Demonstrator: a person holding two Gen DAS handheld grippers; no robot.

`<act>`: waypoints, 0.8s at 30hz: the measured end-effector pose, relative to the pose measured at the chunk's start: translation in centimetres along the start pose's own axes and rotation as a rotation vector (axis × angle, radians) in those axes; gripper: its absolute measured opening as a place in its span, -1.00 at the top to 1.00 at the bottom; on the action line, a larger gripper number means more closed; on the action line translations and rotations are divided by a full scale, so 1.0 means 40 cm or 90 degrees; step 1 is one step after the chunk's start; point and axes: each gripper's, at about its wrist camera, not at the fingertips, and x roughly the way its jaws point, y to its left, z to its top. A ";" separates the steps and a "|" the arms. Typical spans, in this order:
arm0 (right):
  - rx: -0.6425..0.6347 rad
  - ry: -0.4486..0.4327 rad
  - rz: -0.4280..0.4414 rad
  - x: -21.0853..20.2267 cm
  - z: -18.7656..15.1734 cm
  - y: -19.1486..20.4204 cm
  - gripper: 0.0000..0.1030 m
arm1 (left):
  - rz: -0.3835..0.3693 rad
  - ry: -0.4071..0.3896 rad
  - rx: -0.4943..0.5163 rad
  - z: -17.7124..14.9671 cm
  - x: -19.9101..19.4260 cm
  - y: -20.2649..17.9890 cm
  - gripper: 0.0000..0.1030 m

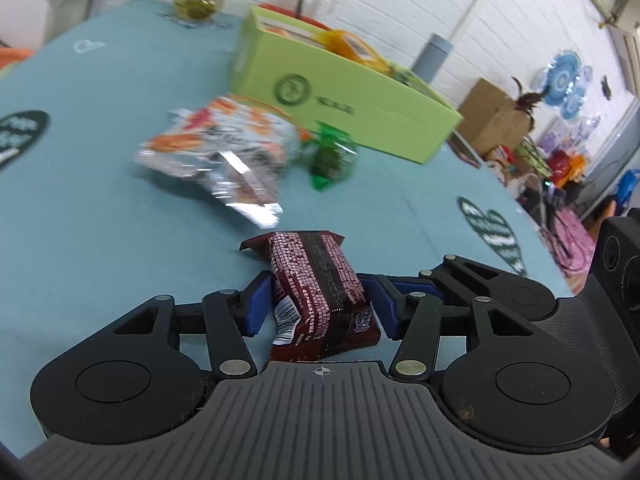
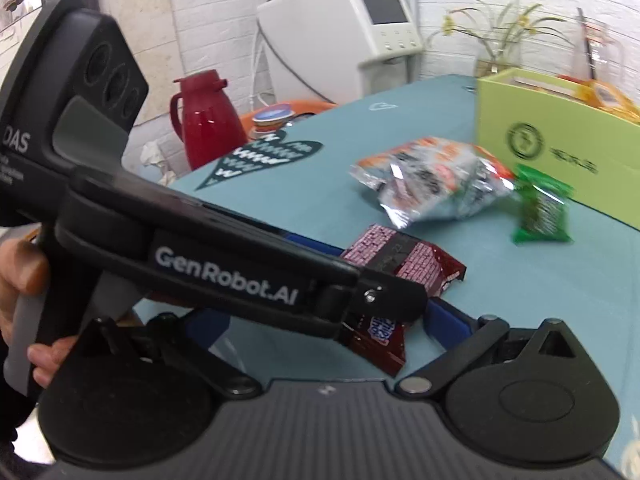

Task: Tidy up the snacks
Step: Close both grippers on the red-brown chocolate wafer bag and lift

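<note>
A dark red snack pack with pale pink print lies flat on the teal tablecloth. Beyond it rests a crinkled silver-and-orange snack bag, a small green packet beside it, near a lime-green box holding orange packs.

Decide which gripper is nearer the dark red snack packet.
Left. The left gripper has the dark red snack packet between its blue pads; the right gripper sits just behind, partly hidden by it.
</note>
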 end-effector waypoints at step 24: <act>0.096 -0.054 -0.119 -0.128 -0.104 -0.132 -0.58 | -0.020 0.032 0.021 -0.007 0.079 -0.132 0.29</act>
